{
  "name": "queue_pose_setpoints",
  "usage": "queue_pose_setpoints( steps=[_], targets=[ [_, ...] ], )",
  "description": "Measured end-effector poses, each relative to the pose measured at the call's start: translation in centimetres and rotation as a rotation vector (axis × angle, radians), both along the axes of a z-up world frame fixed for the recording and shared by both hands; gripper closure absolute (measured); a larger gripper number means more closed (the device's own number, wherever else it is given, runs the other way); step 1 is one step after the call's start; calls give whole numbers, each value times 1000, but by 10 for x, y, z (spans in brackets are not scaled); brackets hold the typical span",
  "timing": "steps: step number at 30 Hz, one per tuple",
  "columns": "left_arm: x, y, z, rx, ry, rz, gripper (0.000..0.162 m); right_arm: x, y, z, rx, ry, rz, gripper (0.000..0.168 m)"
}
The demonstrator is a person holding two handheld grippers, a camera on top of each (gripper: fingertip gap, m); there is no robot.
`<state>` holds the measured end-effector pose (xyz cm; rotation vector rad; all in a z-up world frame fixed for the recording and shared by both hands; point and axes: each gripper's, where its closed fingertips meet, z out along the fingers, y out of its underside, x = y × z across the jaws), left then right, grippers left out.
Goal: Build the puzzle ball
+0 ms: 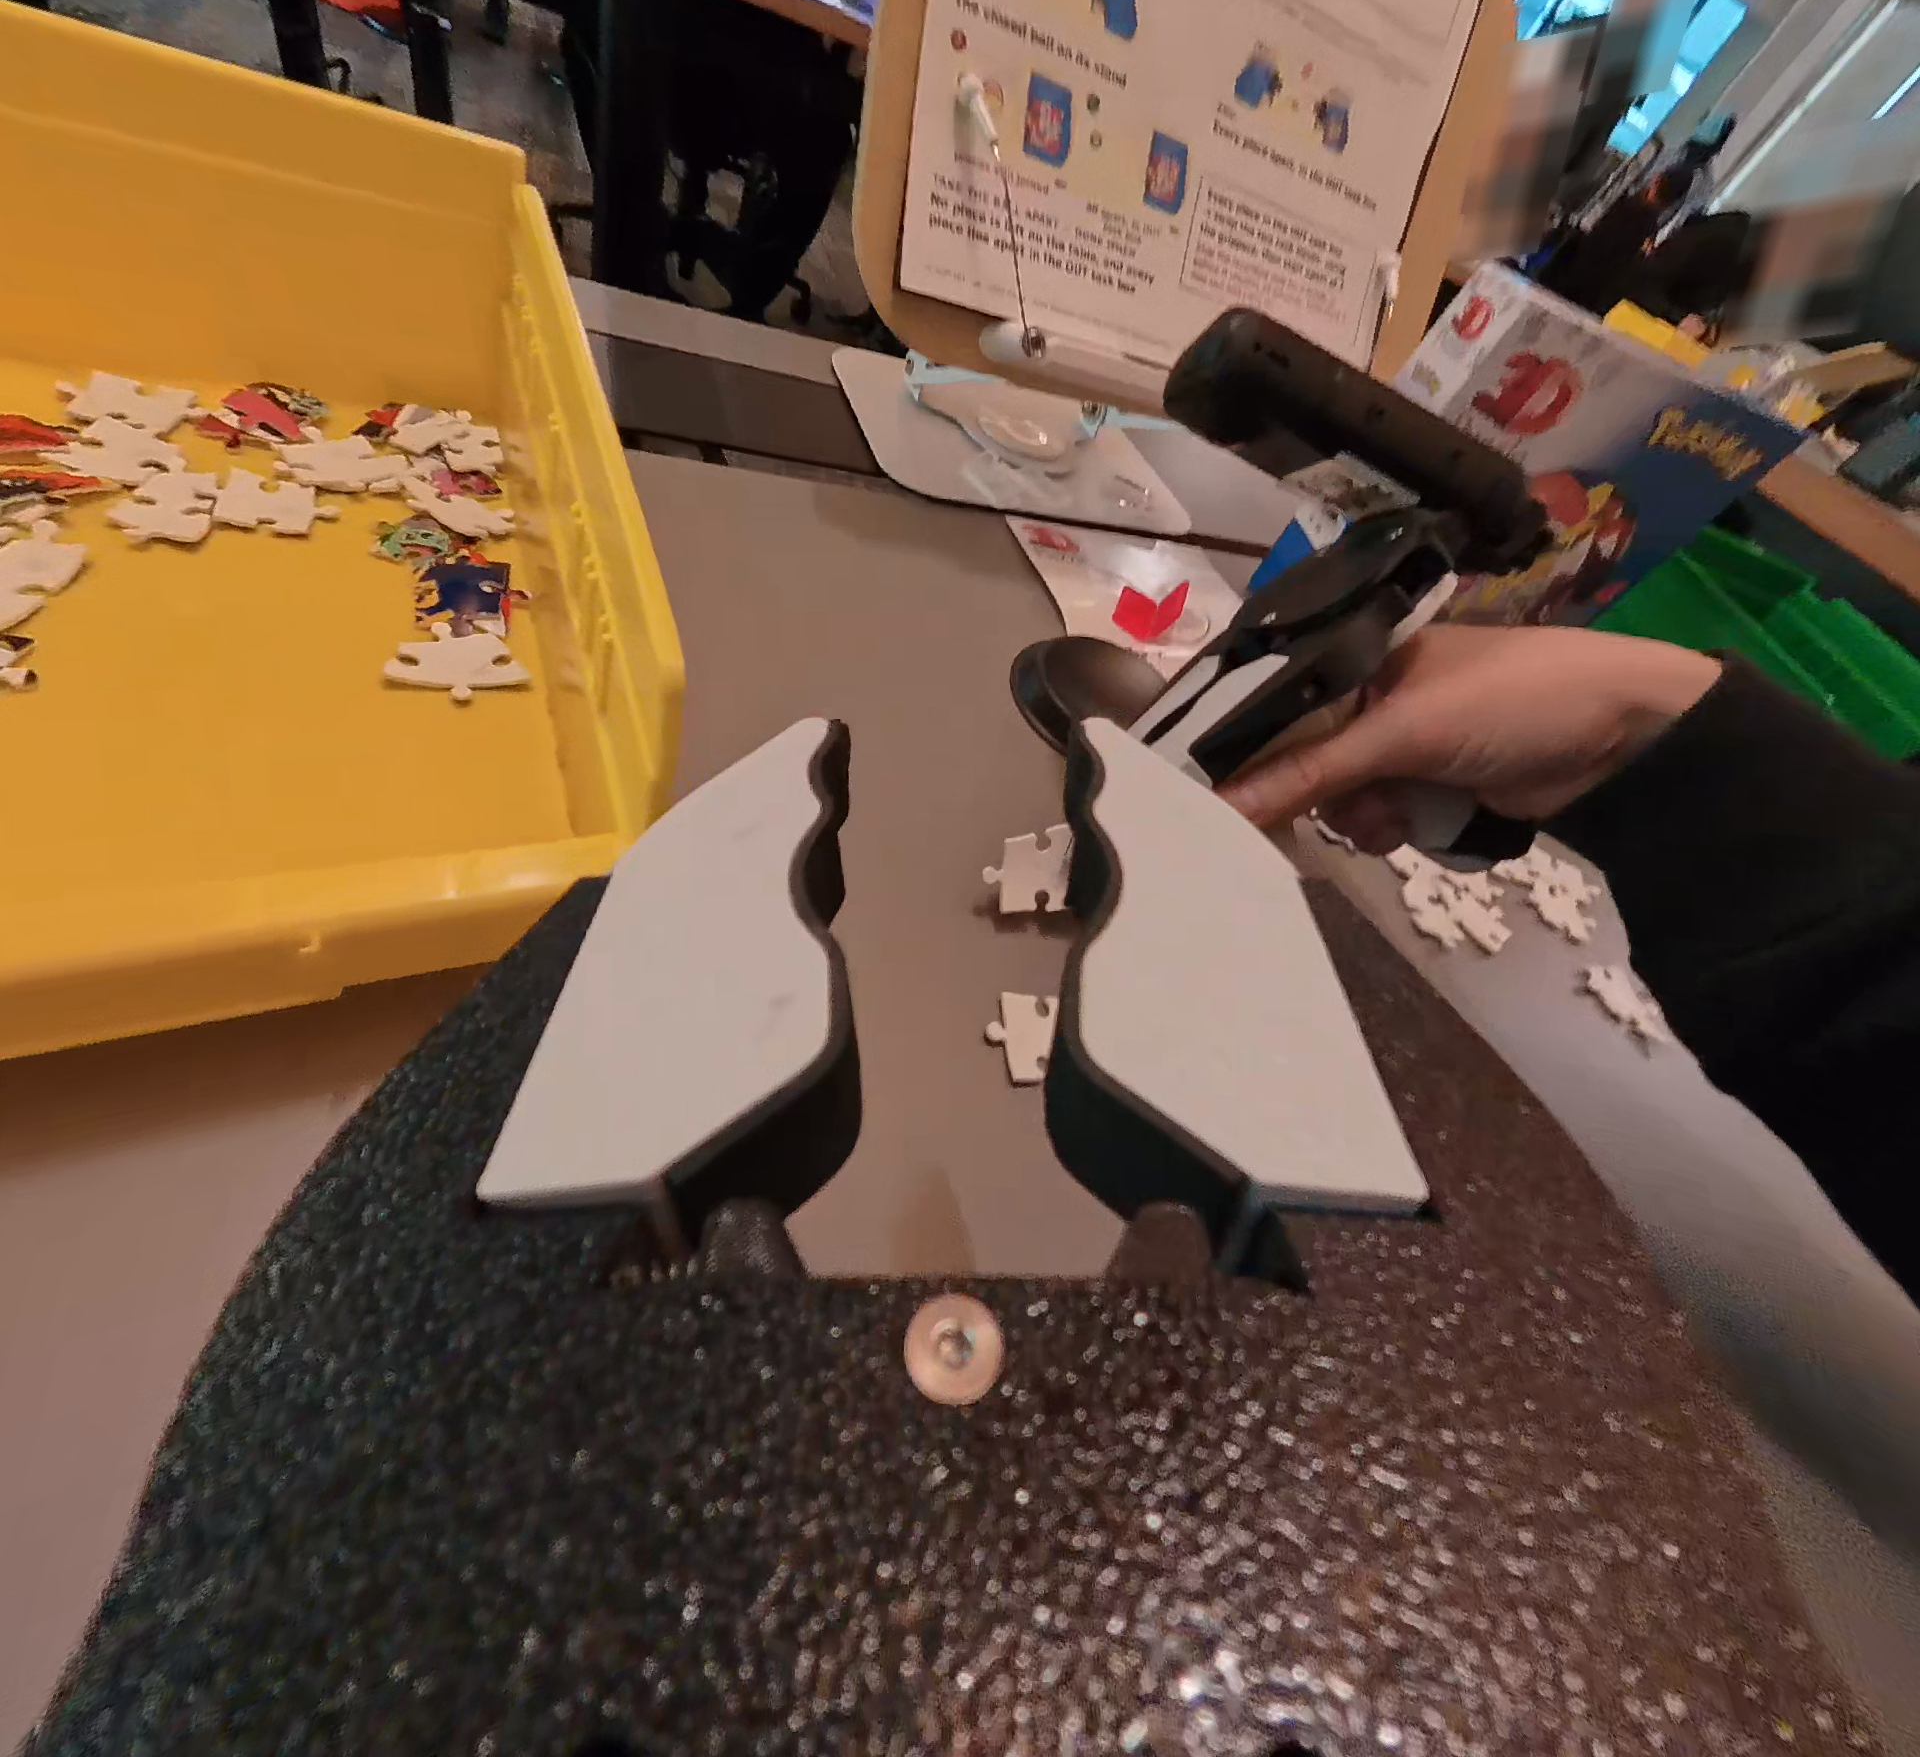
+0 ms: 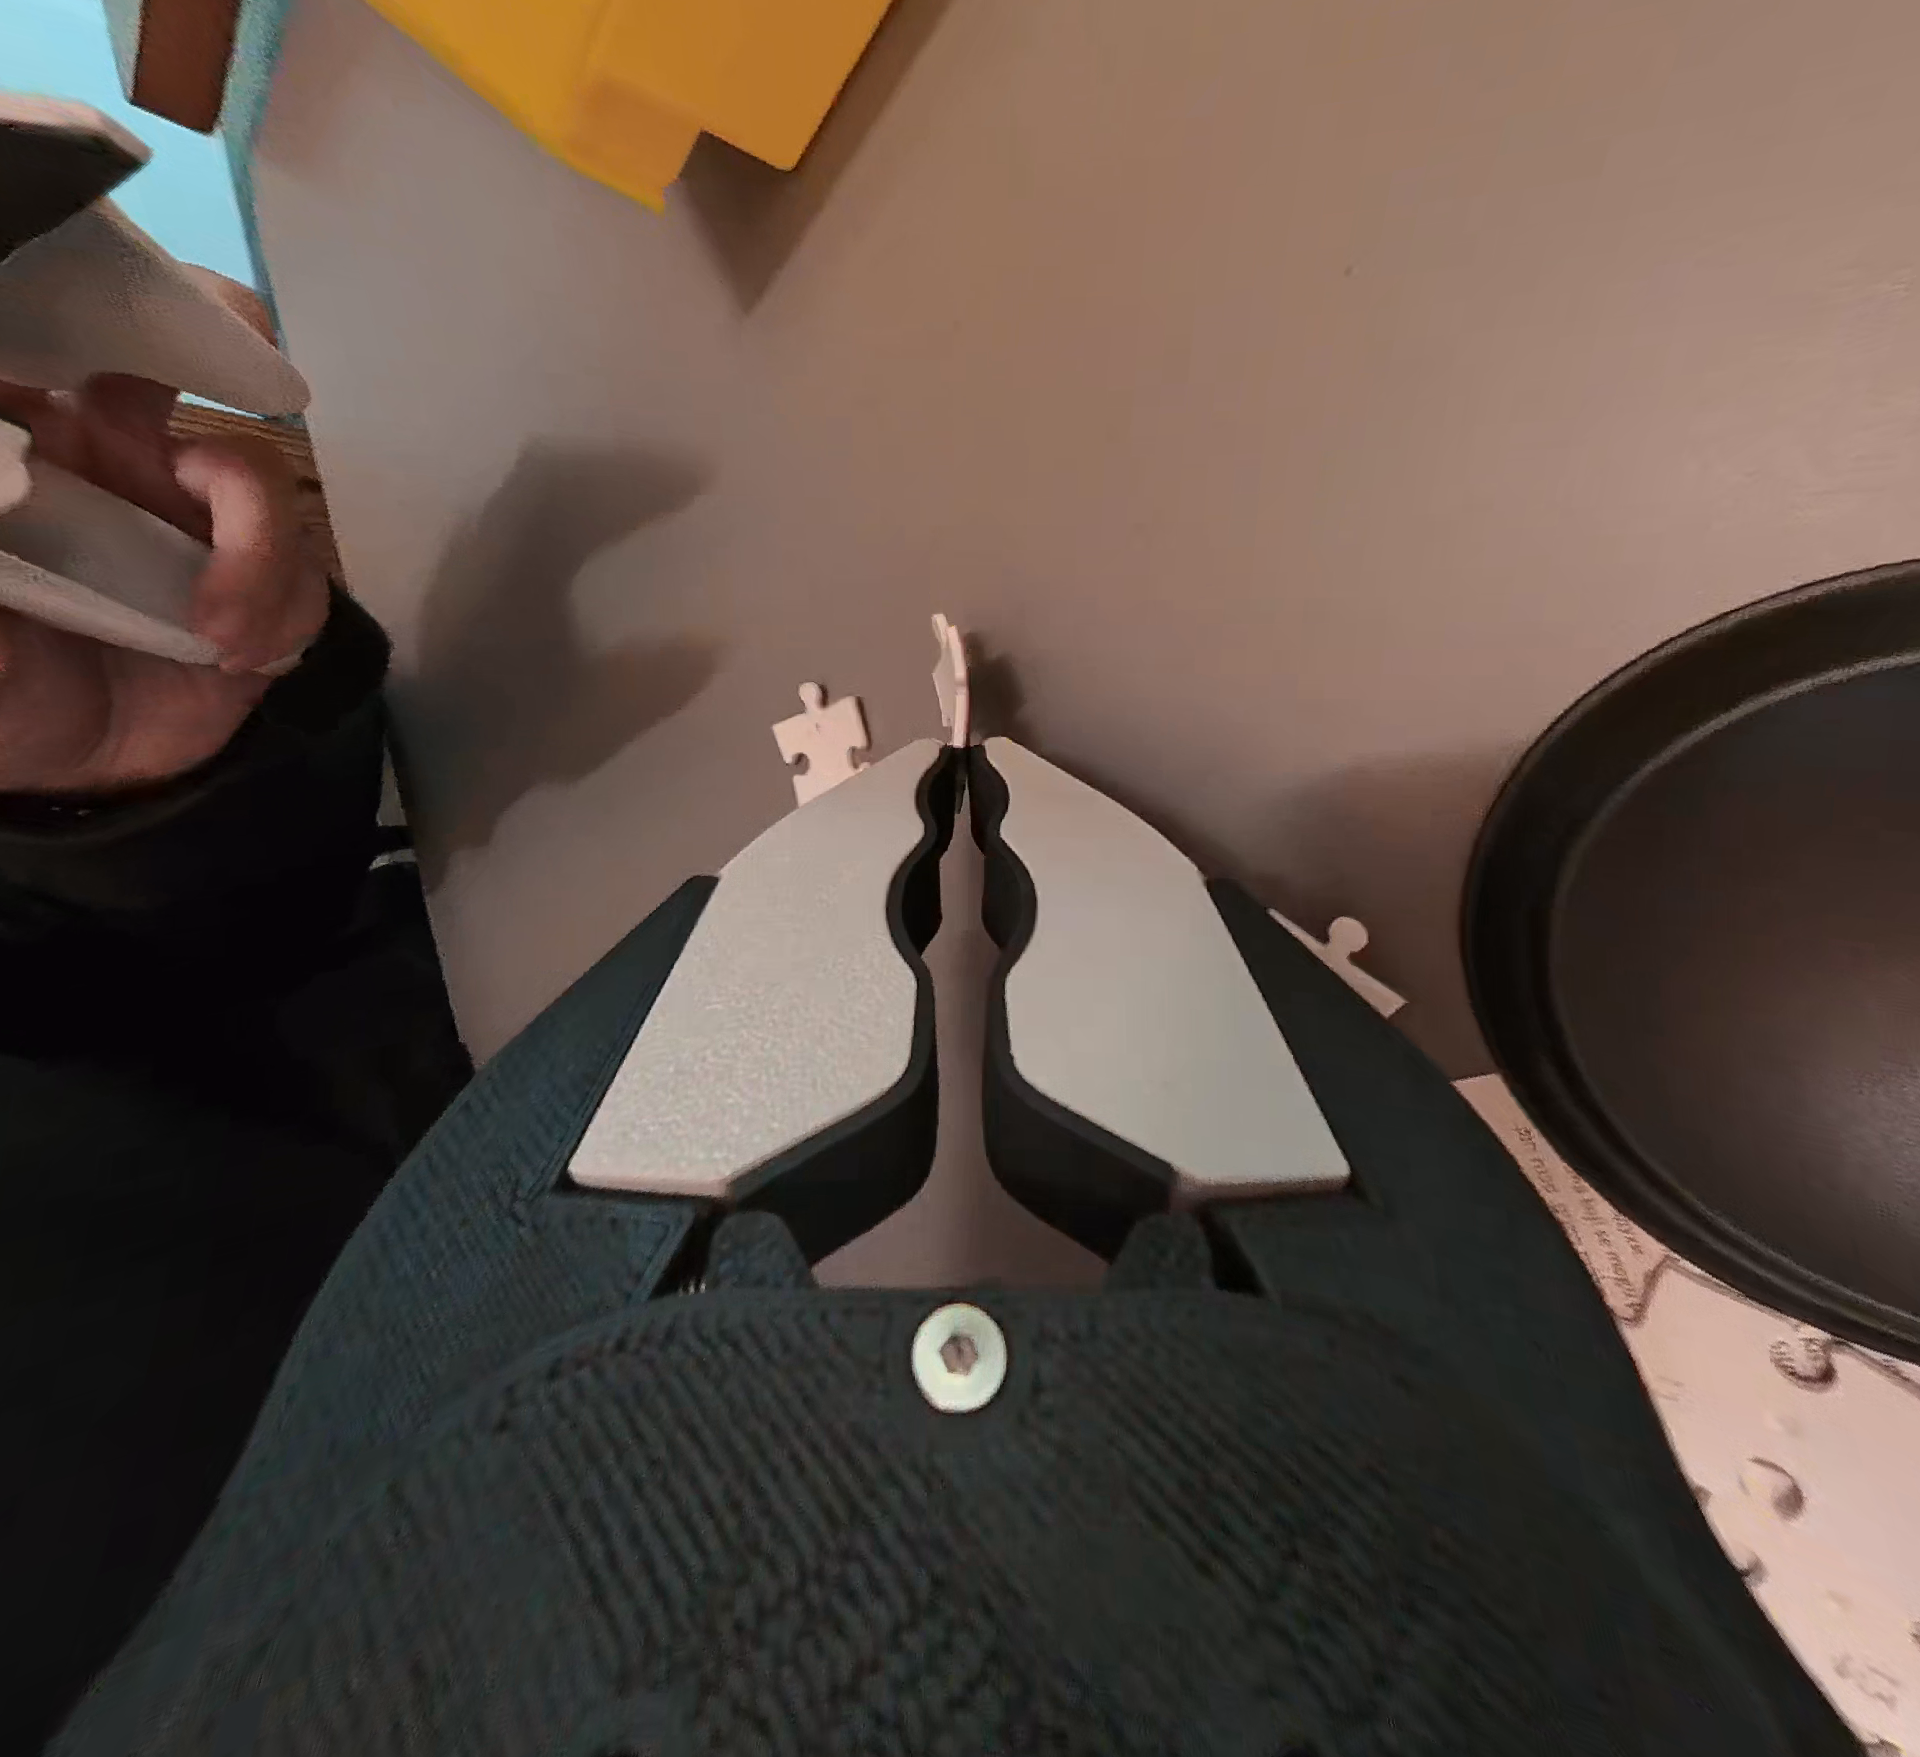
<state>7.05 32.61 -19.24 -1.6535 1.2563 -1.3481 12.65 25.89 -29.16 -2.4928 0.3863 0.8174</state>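
Observation:
My right gripper (image 2: 961,749) is shut on a white puzzle piece (image 2: 951,679), held edge-on just above the grey table (image 2: 1247,357). A second white piece (image 2: 821,736) lies flat just left of the tips. A third (image 2: 1340,954) peeks out from under the right finger. My left gripper (image 1: 956,751) is open and empty above the table. Two white pieces show between its fingers, one farther (image 1: 1029,871) and one nearer (image 1: 1023,1032). The right gripper (image 1: 1299,668) comes in from the right, its tips hidden behind my left gripper's right finger. A black round stand (image 1: 1081,679) sits behind.
A yellow bin (image 1: 312,897) at the left holds several loose pieces (image 1: 312,502). More white pieces (image 1: 1455,907) lie at the right under the person's arm. An instruction board (image 1: 1174,76), the puzzle box (image 1: 1558,419) and a green bin (image 1: 1787,627) stand at the back. The black stand (image 2: 1714,928) is close right of my right gripper. Left tips to right tips: about 15 cm.

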Motion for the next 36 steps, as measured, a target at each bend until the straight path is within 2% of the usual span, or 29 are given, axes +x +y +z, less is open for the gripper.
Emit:
queue_pose_setpoints(
  steps=[3, 6, 12, 17, 21, 23, 25, 28, 30, 32, 36],
  targets=[
    [3, -8, -12, 47, 53, -59, 123, 0, -3, -6, -33, -8, 15, 166],
    [3, -22, -22, 134, 84, -185, 122, 1, -3, -8, -39, -12, 15, 166],
    [-12, -21, -58, 473, 243, -390, 110, 5, -4, -11, -44, -41, 24, 165],
    [-25, -20, -82, 724, 321, -499, 113, 8, -4, -12, -50, -62, 21, 164],
    [-25, -38, -87, 667, 308, -550, 115, 9, -5, -13, -61, -100, 31, 159],
    [-25, -50, -86, 608, 300, -573, 124, 8, -5, -12, -62, -114, 37, 155],
    [-25, -62, -88, 566, 314, -588, 126, 7, -5, -10, -51, -127, 44, 150],
    [-22, -87, -92, 557, 304, -625, 137, 10, -5, -3, -26, -166, 37, 147],
    [-12, -91, -99, 560, 321, -559, 146, 12, -6, 4, -1, -188, 25, 146],
    [-1, -88, -106, 524, 346, -485, 147, 16, -10, 13, 28, -217, 2, 148],
    [-1, -82, -119, 498, 447, -474, 150, 21, -19, 26, 79, -262, -33, 153]
  ],
)
